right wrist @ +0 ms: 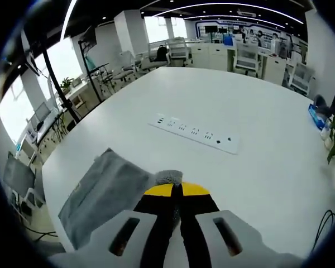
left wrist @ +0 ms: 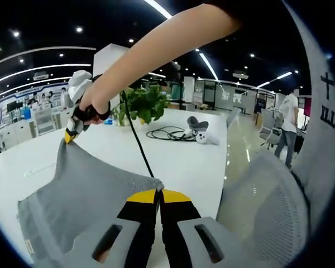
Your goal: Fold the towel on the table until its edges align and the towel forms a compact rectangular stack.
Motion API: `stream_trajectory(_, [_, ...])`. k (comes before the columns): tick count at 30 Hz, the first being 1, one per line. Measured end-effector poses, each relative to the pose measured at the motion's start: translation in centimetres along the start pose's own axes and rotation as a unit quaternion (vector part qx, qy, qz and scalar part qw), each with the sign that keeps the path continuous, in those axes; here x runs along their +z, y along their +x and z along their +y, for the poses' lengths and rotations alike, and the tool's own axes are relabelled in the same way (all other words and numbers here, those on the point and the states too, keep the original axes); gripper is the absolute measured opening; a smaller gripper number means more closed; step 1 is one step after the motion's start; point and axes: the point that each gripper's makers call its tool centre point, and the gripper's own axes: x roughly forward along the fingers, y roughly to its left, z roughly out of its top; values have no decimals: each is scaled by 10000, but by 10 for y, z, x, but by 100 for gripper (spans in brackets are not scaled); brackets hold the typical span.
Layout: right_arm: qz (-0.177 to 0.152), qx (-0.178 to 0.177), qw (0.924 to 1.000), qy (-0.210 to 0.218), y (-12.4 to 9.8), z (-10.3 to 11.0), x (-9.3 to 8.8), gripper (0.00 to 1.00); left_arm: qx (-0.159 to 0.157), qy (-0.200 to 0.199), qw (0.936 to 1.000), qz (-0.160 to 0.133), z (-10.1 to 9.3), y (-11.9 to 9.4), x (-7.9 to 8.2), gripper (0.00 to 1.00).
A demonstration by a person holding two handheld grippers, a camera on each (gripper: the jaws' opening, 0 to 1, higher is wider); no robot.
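Observation:
A grey towel is stretched up off the white table between both grippers. My left gripper is shut on the towel's near corner, its yellow tips pressed together over the fabric. A person's hand holds my right gripper at the upper left, shut on the far corner. In the right gripper view, the right gripper pinches a bit of grey cloth, and the rest of the towel hangs down to the left, over the table.
A potted plant, coiled black cables and a grey-white device sit on the far table. A white power strip lies mid-table. A mesh chair stands at the right. A person stands beyond it.

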Motion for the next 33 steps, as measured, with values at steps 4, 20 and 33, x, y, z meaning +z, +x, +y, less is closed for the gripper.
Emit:
stream_trajectory(4, [-2, 13, 10000, -67, -1, 2, 3, 0, 15, -120, 9999, -70, 2, -3, 2, 1])
stream_trajectory(20, [35, 96, 9998, -197, 1, 16, 12, 0, 527, -820, 9946, -363, 23, -41, 1, 1])
stream_trajectory(33, [-125, 320, 9994, 110, 6, 40, 25, 0, 911, -835, 9913, -451, 45, -73, 7, 2])
